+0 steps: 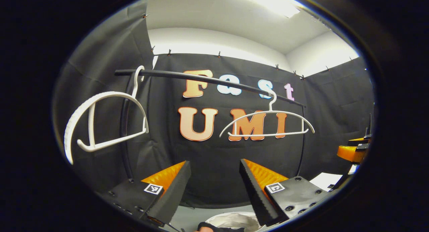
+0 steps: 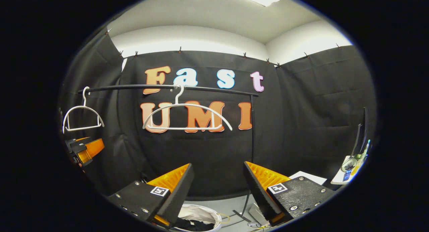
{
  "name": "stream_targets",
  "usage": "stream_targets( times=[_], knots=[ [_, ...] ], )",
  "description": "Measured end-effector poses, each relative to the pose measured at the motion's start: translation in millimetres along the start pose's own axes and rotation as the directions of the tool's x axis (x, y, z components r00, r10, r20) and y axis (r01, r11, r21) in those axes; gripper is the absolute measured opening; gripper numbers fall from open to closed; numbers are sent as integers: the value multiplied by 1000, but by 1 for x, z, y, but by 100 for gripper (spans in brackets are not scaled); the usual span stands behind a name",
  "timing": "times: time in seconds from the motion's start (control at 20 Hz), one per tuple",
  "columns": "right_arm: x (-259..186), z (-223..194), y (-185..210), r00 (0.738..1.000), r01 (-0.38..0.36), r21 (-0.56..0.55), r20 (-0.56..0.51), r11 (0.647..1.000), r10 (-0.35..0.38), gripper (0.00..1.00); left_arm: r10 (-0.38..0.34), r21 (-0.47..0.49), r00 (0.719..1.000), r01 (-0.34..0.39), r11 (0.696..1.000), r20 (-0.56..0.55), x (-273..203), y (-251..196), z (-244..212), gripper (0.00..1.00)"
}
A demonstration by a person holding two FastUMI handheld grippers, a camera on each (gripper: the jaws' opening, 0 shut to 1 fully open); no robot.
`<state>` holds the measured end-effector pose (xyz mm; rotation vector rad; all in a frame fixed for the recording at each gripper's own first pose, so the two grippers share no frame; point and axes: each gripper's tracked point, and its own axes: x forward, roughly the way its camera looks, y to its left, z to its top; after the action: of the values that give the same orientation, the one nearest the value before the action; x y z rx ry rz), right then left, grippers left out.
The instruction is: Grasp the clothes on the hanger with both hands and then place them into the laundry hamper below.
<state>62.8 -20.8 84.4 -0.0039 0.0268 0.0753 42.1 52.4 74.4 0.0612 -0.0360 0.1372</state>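
Down below both grippers, at the bottom edge of each view, sits the laundry hamper (image 2: 214, 220), white-lined, with dark clothes (image 2: 192, 224) lying in it; I judge the garment is already dropped and the task close to done. From the left gripper view I see the hamper's pale rim (image 1: 231, 220) between my own fingers, with a dark scrap at the very edge that I cannot identify.

Up on the black rail (image 2: 167, 87) hang 2 white hangers, both bare; the middle hanger (image 2: 187, 116) hangs near the rail's centre with its long axis along the rail, and the end hanger (image 2: 82, 118) hangs at the rail's left end, turned edge-on toward the left gripper (image 1: 214, 188).

The left gripper is spread wide and holds nothing; the right gripper (image 2: 218, 191) is likewise wide apart and empty; it shows again at the right edge of the left gripper view (image 1: 353, 151), and the left one at the left edge of the right gripper view (image 2: 83, 150).

What matters for any next move: the clothes lie straight down from both claws, slightly nearer the right one by my reading; both point level at the rail, not at the hamper.
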Motion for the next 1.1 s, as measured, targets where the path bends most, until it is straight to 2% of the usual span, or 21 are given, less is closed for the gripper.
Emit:
stream_targets(
  times=[0.05, 0.3, 0.45, 0.5, 0.55, 0.6, 0.7, 0.75, 0.85, 0.9, 1.0, 1.05, 1.1],
  knots=[
    [1, 2, -4, 1000, 11, -6, 6, 1000, -11, 92, -2, 5, 1000, 2, 1000, 6, 2, -3, 1, 99],
    [7, 6, -17, 999, 44, -29, 18, 999, -44, 92, -48, -28, 999, 48, 998, -7, 12, -20, -9, 94],
    [11, 8, -23, 998, 55, -24, 24, 998, -55, 92, -58, -20, 998, 58, 998, 4, 18, -24, -8, 94],
    [13, 7, -25, 998, 62, -27, 25, 998, -62, 92, -63, -19, 998, 63, 998, 6, 20, -27, -7, 96],
    [15, 6, -28, 998, 66, -31, 23, 997, -65, 88, -65, -19, 998, 65, 998, 6, 22, -28, -8, 94],
    [16, 5, -28, 997, 68, -32, 24, 997, -67, 92, -66, -22, 998, 66, 998, 8, 24, -28, -8, 97],
    [21, 0, -28, 997, 69, -36, 19, 997, -69, 92, -67, -28, 998, 67, 997, 5, 27, -28, -10, 97],
    [24, -1, -29, 997, 71, -38, 18, 997, -71, 92, -65, -28, 998, 65, 998, -1, 27, -27, -12, 94],
    [28, -4, -30, 997, 73, -40, 12, 997, -72, 92, -60, -24, 998, 60, 998, -7, 29, -26, -14, 97],
    [28, -5, -30, 997, 71, -40, 10, 997, -71, 92, -60, -23, 998, 60, 998, -7, 29, -26, -15, 94],
    [30, -4, -30, 998, 70, -40, 11, 997, -70, 92, -60, -25, 998, 60, 998, -5, 29, -25, -13, 94],
    [32, -1, -29, 997, 70, -41, 16, 997, -69, 92, -59, -27, 998, 59, 998, -6, 30, -25, -14, 97],
    [33, 1, -29, 997, 69, -42, 23, 997, -68, 92, -61, -30, 998, 61, 998, -5, 30, -26, -14, 94]
  ],
)
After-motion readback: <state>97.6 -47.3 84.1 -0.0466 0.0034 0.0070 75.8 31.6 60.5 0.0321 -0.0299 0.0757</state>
